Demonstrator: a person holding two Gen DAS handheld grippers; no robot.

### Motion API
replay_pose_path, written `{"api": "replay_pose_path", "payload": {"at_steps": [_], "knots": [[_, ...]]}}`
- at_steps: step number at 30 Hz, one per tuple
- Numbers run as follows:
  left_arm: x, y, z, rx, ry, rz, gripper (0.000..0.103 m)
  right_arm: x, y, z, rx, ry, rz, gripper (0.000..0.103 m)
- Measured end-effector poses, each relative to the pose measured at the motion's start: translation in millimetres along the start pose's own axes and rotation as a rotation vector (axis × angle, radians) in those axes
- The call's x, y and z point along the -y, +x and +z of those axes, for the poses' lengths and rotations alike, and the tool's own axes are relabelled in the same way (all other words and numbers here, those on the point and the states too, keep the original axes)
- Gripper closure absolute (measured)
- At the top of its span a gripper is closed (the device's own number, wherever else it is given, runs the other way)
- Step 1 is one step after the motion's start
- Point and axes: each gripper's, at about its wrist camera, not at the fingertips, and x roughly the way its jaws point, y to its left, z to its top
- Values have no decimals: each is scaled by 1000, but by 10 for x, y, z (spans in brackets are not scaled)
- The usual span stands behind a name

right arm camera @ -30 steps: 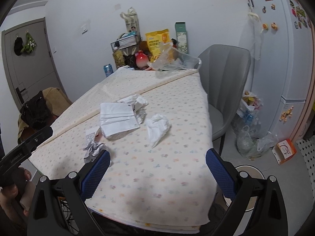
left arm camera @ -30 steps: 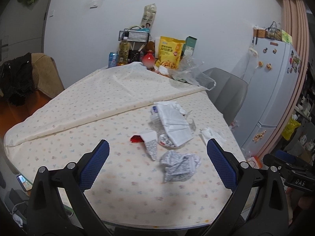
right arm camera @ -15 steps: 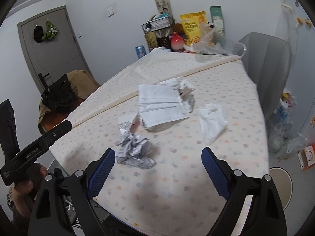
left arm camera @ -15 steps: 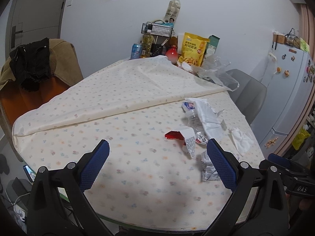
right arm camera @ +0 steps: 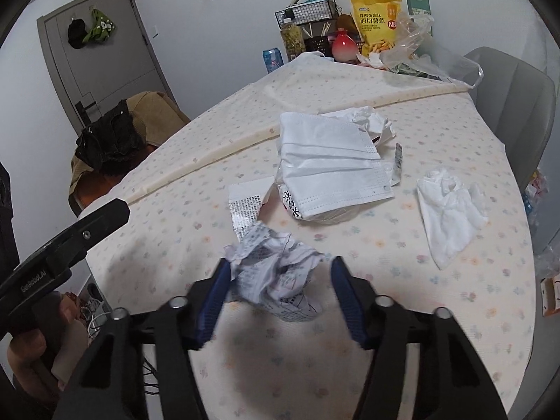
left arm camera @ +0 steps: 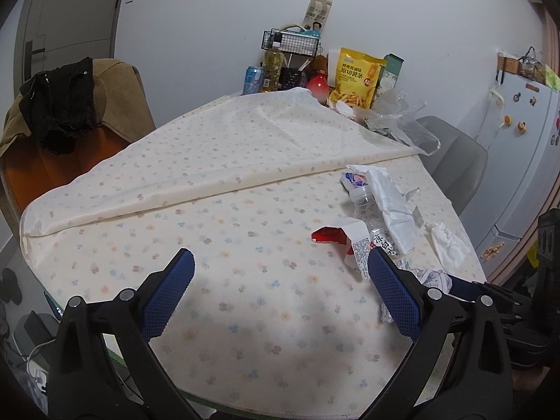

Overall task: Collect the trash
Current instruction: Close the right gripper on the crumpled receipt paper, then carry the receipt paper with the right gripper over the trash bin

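Cream floral tablecloth (left arm camera: 245,189), white mask (right arm camera: 332,164)

Yellow snack bag (left arm camera: 355,77); blue can (left arm camera: 252,80) — soda, perhaps

White walls, grey door (right arm camera: 101,45) far left, grey chair (right arm camera: 514,105) on the right, white fridge (left arm camera: 525,161) further right, floral-cloth table (left arm camera: 217,182).
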Motion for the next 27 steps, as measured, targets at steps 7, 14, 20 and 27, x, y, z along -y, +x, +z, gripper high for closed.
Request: {"api": "replay_pose_path", "payload": {"at_steps": [7, 14, 20, 27], "knots": [[155, 172, 28, -24, 11, -34, 5, 70, -101, 4, 19, -3, -11, 73], [420, 399, 63, -66, 22, -98, 6, 299, -326, -6, 46, 50, -41, 82], [617, 639, 51, -134, 29, -125, 23, 475, -505, -30, 75, 77, -57, 86], [714, 919, 16, -227, 10, -97, 43, 584, -669, -41, 107, 97, -61, 86]]}}
